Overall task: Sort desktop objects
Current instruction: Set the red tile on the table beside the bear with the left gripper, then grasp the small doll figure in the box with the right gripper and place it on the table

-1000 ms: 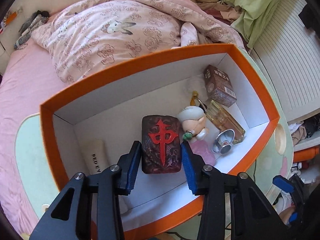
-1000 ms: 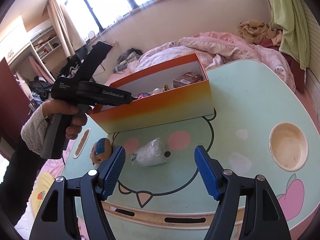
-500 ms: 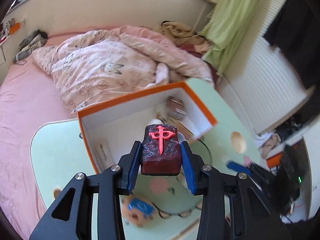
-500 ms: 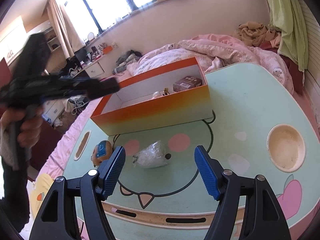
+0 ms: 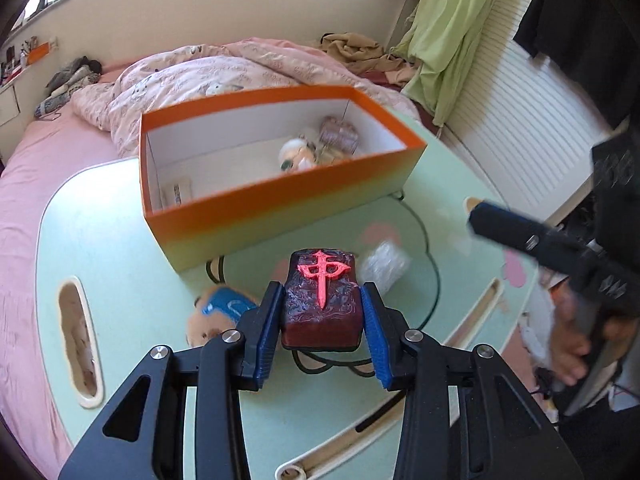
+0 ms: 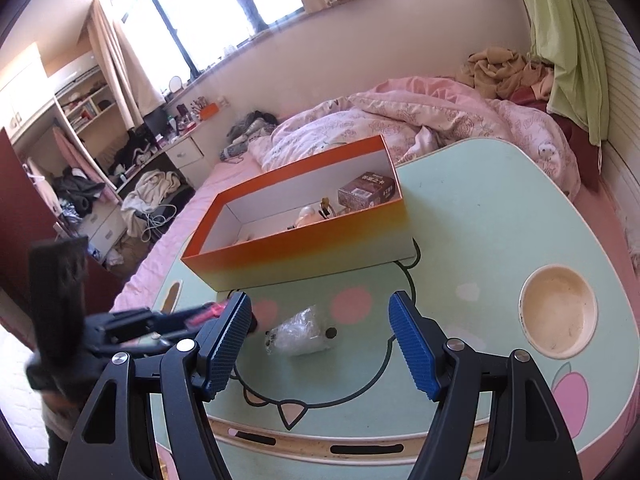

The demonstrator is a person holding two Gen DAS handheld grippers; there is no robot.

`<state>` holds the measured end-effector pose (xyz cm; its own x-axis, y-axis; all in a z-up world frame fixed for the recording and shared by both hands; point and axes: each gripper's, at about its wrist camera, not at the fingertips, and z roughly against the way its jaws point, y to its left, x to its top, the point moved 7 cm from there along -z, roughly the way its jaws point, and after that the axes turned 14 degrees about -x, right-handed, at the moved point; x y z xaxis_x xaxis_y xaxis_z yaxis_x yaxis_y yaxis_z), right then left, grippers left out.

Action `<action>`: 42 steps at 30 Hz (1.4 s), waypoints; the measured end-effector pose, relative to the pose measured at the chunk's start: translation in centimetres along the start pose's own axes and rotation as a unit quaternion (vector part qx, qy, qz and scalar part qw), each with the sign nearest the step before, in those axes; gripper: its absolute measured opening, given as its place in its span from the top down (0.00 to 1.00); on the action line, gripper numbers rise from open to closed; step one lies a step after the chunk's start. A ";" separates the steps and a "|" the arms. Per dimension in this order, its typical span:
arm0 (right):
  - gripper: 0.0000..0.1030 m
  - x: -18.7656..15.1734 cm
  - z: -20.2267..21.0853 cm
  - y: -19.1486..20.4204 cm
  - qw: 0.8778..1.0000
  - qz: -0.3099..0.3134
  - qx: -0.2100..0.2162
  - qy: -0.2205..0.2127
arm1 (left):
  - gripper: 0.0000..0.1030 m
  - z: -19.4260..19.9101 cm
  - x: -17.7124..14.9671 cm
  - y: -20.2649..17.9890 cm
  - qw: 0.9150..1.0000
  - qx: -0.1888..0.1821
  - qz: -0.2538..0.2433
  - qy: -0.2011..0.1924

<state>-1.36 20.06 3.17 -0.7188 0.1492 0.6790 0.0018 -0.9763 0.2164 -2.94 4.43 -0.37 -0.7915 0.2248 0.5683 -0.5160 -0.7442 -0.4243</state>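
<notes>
Gripping mahjong tile (image 5: 321, 298), right jaws empty

Raised red character 中 on dark red mahjong-tile block (image 5: 321, 298); brown carton's (image 6: 366, 193) print unreadable

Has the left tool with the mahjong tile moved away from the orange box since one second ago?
Yes. The left tool, shut on the mahjong tile, has pulled back from inside the orange box to over the table.

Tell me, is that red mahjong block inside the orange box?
Out. The left gripper grips the mahjong block above the table, short of the orange box.
</notes>
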 end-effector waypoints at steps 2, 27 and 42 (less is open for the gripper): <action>0.30 0.1 0.1 0.2 1.000 0.003 0.000 0.000 | 0.61 -0.6 -0.5 0.0 1.000 0.005 -0.004 0.003; 0.57 7.3 -15.4 6.5 0.962 0.051 -0.045 0.263 | 0.28 6.6 -0.7 1.7 0.992 -0.007 0.036 -0.121; 0.67 6.9 -18.9 5.9 0.958 0.065 -0.078 0.270 | 0.28 7.9 -1.5 3.3 0.989 -0.026 0.049 -0.135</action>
<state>-19.45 12.41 -4.14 -0.9743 -0.0362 0.2221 0.0416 -0.9989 0.0197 -0.86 -3.29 2.98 -0.7262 -0.0289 0.6869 -0.4626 -0.7186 -0.5192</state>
